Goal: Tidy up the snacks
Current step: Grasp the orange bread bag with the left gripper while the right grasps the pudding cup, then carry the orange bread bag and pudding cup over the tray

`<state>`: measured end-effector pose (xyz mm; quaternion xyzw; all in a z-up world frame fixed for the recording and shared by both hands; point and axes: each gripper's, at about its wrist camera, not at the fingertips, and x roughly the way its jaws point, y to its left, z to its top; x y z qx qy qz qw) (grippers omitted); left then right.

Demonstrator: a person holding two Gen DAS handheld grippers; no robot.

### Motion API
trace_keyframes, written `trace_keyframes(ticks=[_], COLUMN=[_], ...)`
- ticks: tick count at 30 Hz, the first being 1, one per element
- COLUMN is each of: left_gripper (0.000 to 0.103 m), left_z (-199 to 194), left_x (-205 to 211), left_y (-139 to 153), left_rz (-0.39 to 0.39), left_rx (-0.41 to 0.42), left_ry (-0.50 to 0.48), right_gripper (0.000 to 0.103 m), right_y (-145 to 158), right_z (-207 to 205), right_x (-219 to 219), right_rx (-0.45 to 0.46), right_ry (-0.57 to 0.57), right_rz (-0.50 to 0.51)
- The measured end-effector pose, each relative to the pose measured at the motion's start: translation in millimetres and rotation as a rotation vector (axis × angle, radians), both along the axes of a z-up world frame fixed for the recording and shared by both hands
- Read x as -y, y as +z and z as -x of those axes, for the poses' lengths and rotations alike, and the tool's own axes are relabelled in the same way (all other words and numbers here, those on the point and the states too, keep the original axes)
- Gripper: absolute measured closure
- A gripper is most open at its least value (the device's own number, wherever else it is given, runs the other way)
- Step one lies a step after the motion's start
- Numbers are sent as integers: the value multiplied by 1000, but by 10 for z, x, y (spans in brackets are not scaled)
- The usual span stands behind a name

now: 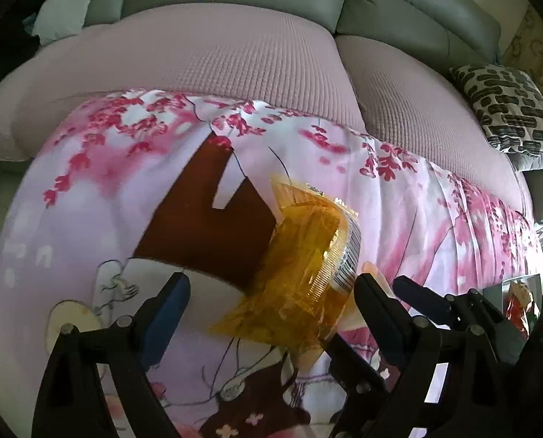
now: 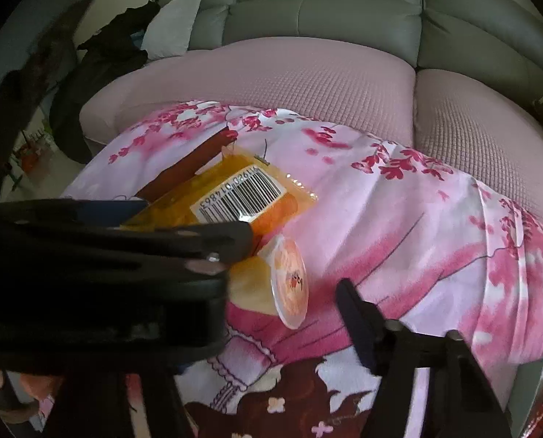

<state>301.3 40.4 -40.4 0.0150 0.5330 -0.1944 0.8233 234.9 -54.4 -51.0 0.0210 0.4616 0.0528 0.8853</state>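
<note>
place: home, likely living room | evidence: grey sofa (image 2: 326,11), patterned cushion (image 1: 508,109), blossom-print cloth (image 1: 399,200)

Your left claw (image 1: 271,288): tilted downward, jaws spread wide, dark fingers (image 1: 162,314) apart. Your right claw (image 2: 293,270): tilted downward, jaws at moderate gap, crossing close beside the left.

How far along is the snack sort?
Done: nothing visibly sorted, and no container is in view. In hand: nothing gripped yet. The left gripper is open astride the orange barcoded packet, and the right gripper is open beside the jelly cup, both on the floral cloth. Left: grasp and place both.
</note>
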Motion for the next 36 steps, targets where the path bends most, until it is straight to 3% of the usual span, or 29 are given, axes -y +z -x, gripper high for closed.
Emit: trace_keyframes(ticks=[2, 5, 9, 10, 26, 36], left_gripper=[22, 28, 58, 59, 63, 63], left_z=[-24, -36, -18, -15, 548, 1016], left_x=[11, 34, 28, 21, -138, -48], left_y=[-34, -41, -9, -5, 370, 678], left_rz=[26, 38, 72, 73, 131, 166], left_rx=[-17, -19, -22, -25, 33, 97], left_ry=[-4, 0, -1, 6, 167, 216], right_gripper=[54, 54, 56, 58, 59, 59], right_y=[-13, -18, 19, 41, 457, 722], right_z=[-11, -2, 56, 80, 657, 1287], right_x=[0, 5, 36, 45, 313, 620], right_rx=[0, 4, 9, 12, 66, 117], right_ry=[2, 2, -5, -5, -84, -184], right_rz=[-17, -34, -45, -48, -97, -165])
